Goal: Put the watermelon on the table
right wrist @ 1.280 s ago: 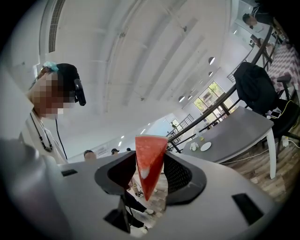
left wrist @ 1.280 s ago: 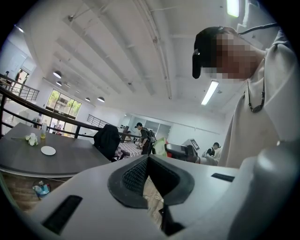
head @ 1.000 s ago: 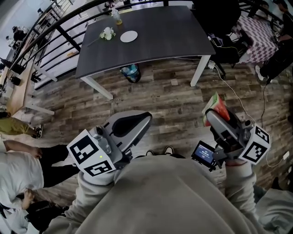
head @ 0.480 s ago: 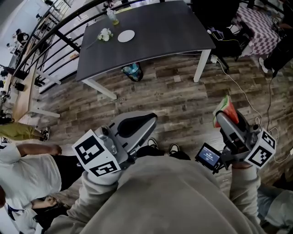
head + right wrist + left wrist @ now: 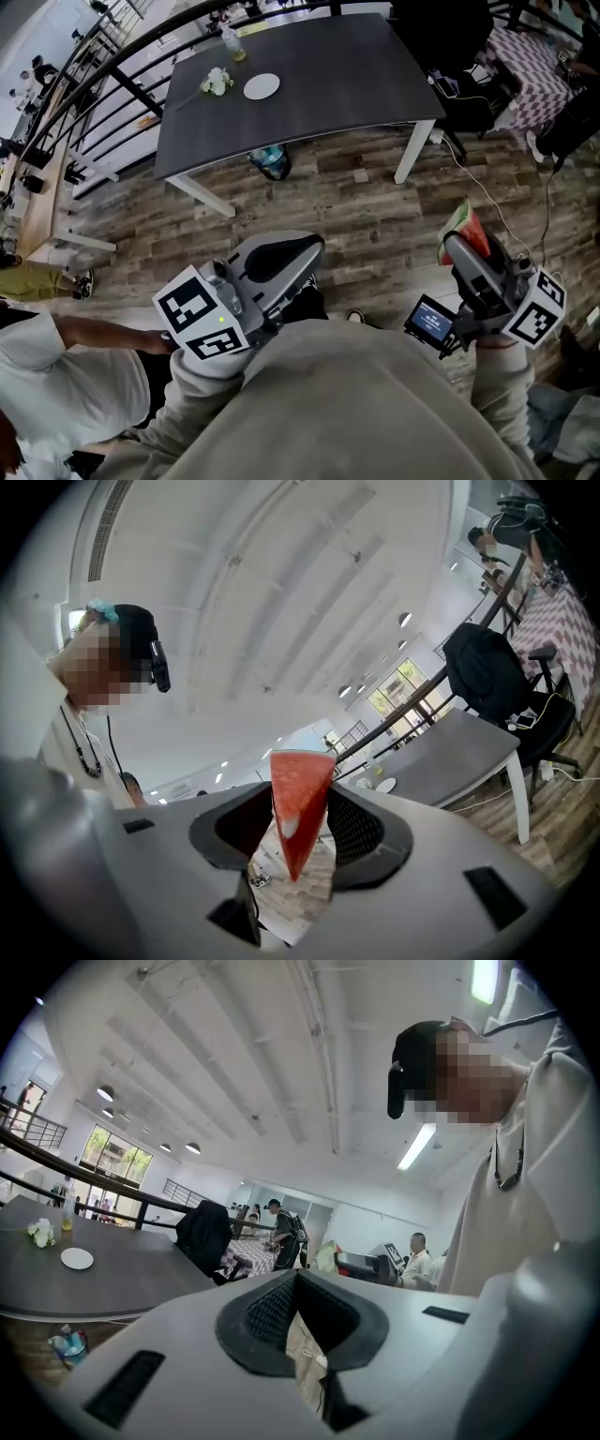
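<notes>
A red watermelon slice with a green rind stands pinched in my right gripper, which is shut on it over the wood floor, well short of the table. In the right gripper view the watermelon slice points down between the two dark pads. The dark grey table stands ahead with a white plate, a bunch of white flowers and a bottle at its far left end. My left gripper is shut and holds nothing.
A blue bag lies under the table. A black chair and a checked tablecloth are at the right, with cables across the floor. A black railing runs along the left. A person crouches at lower left.
My right gripper with the watermelon slice has drifted a little right and lower in view. The person at lower left has shifted. The left gripper holds much the same place.
</notes>
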### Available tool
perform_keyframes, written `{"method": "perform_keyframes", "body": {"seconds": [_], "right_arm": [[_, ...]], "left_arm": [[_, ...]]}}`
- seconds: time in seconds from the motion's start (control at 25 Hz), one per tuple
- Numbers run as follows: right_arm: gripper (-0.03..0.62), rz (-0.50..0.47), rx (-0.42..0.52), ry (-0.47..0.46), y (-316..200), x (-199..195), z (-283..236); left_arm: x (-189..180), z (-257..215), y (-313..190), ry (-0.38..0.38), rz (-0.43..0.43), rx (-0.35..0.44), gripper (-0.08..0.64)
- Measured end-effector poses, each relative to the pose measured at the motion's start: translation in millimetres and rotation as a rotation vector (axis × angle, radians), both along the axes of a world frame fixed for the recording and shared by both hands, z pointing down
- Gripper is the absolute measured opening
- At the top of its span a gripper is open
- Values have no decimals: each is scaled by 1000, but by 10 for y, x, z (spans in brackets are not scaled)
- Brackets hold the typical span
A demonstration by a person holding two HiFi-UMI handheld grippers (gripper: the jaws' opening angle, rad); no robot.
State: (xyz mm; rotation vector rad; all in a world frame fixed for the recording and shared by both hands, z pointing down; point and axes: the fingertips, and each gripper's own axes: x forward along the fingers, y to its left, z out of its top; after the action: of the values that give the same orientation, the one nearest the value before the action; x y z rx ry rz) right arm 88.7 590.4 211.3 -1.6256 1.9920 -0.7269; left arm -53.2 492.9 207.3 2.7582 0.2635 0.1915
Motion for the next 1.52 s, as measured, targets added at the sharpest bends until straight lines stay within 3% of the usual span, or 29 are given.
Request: {"method": "perform_keyframes", "body": {"seconds": [0.24,0.76,1.24,1.52], "right_arm": [[196,23,-12,39,-479,191,-69],[196,108,-28,46,-1366,194,-144],[196,16,-24,116,-2515,-164,-239],[196,-66,-8,115,-2836,-371,-251]], "left_arm": [[203,-107,-544,77,54,-48,3],[360,24,-1550,63,136,-41,3],[172,27,-2256,115,161,-44,3],[-22,15,-2395,137,99,-55,3]]}}
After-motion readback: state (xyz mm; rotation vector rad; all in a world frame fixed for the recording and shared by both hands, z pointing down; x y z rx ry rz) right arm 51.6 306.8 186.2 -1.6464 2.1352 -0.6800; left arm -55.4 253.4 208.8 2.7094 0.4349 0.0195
